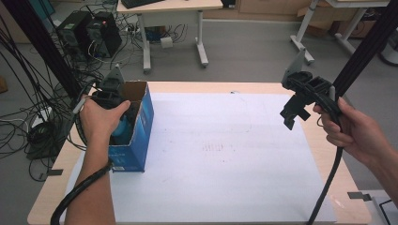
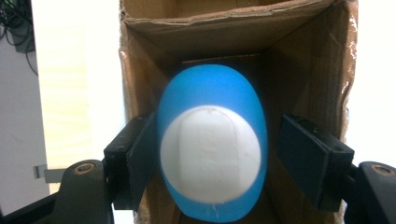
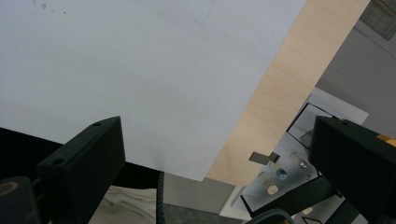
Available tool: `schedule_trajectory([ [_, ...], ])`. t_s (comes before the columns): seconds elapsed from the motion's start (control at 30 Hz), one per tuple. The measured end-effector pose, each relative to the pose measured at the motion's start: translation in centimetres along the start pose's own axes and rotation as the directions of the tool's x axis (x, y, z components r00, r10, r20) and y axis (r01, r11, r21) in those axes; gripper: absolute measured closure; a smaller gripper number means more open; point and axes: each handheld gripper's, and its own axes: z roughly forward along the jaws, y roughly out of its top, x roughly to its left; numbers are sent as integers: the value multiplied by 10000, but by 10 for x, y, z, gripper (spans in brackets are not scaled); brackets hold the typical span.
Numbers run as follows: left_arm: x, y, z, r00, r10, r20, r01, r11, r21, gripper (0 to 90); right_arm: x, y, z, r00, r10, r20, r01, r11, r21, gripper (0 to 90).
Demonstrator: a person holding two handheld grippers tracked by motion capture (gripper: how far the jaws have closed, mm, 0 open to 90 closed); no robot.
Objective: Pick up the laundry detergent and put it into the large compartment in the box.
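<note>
Left hand-held gripper (image 2: 208, 158) is down in the open top of the box (image 1: 141, 126), which stands at the left edge of the worktop (image 1: 225, 140) on the white sheet. Jaws are apart and straddle the blue object (image 2: 212, 144) inside the box: the left jaw looks to be touching or nearly touching its side, the right jaw stands clear with a visible gap. So not clamped yet. My read: this is the reach-and-grasp stage of getting the object out of the box; approach is done, and closing, lifting out and placing on the sheet are all left. The object sits low in the box between the brown walls, a rounded blue egg-like shape with a white oval face turned up toward the camera. Long axis looks to run along the box depth, roughly in line with the gripper's approach, so the jaws would close across its short width; can't tell from here whether it's upright or leaning on a wall. In the high view the box is upright, blue outside, top flaps open, with the blue object (image 1: 123, 129) just visible under the hand. Right hand-held gripper (image 1: 295, 105) is held in the air over the right side of the worktop, well apart from the box, jaws wide apart and holding nothing, idle.
</note>
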Motion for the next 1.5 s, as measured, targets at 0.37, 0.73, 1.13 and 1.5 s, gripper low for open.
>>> schedule_trajectory([
  [0.37,-3,-2,-12,9999,-1,-143,-1,9999,-158,294,3,-1,-1,10000,-70,-5,70,10000,-54,36],
  [0.73,-3,-5,-23,9994,-135,-321,126,9995,-291,264,3,-4,-2,10000,-89,-41,89,9999,-110,36],
  [1.13,-3,-13,-49,9993,-195,-332,175,9981,-593,209,3,-8,-6,9999,-96,-64,95,9997,-205,36],
  [1.5,-5,-19,-75,9994,-330,128,340,9953,-906,145,3,-13,-10,9998,-138,-117,134,9994,-315,36],
])
